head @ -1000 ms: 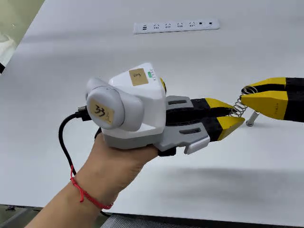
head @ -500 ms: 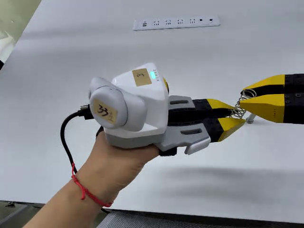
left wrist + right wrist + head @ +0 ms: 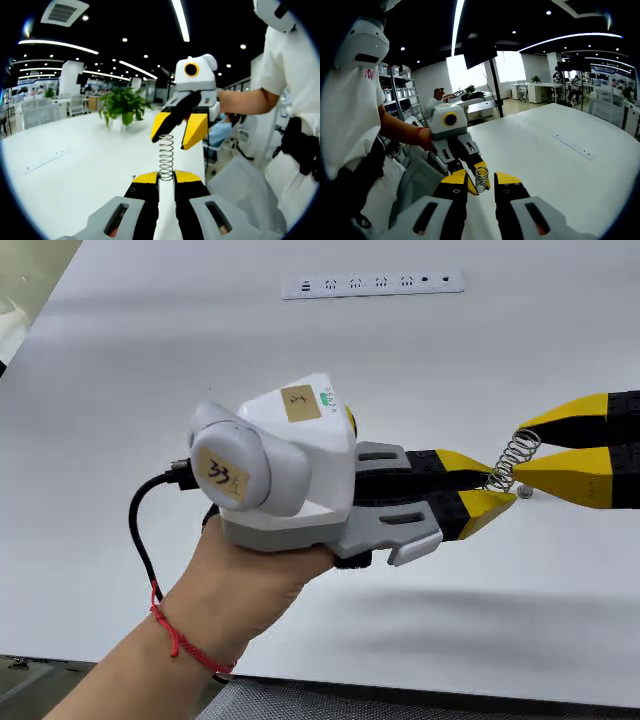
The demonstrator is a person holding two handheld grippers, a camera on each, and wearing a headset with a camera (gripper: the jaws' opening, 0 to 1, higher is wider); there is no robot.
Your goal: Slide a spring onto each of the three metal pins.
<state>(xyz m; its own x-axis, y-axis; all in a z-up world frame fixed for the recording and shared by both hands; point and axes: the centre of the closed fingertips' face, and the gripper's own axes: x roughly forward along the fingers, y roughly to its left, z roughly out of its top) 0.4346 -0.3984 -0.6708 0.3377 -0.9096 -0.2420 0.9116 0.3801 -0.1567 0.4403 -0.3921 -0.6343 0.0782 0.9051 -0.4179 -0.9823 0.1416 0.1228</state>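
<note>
A tan sticker [image 3: 217, 476] on the round housing of the left gripper [image 3: 497, 483] carries a handwritten "33", and a second tan sticker [image 3: 295, 402] on the white top has a scrawl too small to read. The left hand [image 3: 250, 585] holds this gripper out over the white table [image 3: 150, 360], its jaws clenched on the lower end of the spring [image 3: 511, 460]. In the head view the spring's long axis slants up and to the right, from those yellow tips toward the upper jaw of the right gripper [image 3: 518, 452]. That gripper's jaws stand apart, released, with the spring's free end between them (its own view shows the coil in the gap). A metal pin [image 3: 525, 493] lies on the table just under the spring. A white power strip [image 3: 372, 285] lies at the far edge.
</note>
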